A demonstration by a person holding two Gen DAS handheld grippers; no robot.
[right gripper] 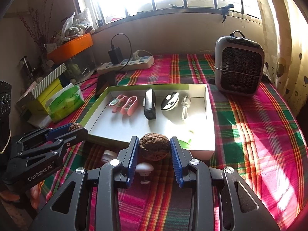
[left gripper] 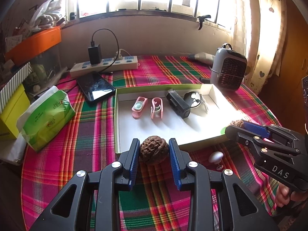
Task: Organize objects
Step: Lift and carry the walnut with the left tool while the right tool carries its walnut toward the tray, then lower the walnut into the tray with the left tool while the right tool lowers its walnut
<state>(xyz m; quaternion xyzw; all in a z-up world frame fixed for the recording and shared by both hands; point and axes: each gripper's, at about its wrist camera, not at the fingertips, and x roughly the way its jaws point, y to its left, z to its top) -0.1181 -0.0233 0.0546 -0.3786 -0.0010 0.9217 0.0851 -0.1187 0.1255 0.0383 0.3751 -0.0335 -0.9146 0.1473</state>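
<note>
A walnut (left gripper: 153, 150) is clamped betw. the blue ribbed pads (left gripper: 134, 154) of the left gripper (left gripper: 154, 153), held just short of the near wall of the shallow white box (left gripper: 117, 127); prob. carried there for dropping into the tray w/ the other sorted bits. A 2nd walnut (right gripper: 154, 146) is pinched the same way in the right gripper (right gripper: 154, 150), pads tight on both sides, poised over the box's near right corner. Both nuts are gripped across the middle, likely so the round shells can't roll out. Inside the box, items are lined up along the far wall: two pink clips (left gripper: 139, 106) (left gripper: 157, 108), a black rectangular device (left gripper: 178, 104), a black-and-white round case (right gripper: 170, 101), a white coiled cable (right gripper: 185, 106). The near half of the box floor is left bare, so room for the walnuts is judged avail. there. A white mushroom-shaped knob (left gripper: 216, 156) is left lying on the plaid cloth (left gripper: 86, 134) betw. the grippers, outside the box, not yet sorted. Phone (left gripper: 95, 88), power strip (left gripper: 104, 65), tissue pack (left gripper: 48, 115) and small heater (right gripper: 238, 65) sit around the box, not in the way. Next step is judged to be lowering each nut onto the bare floor before release, since a round shell dropped from height could roll into the row.
</note>
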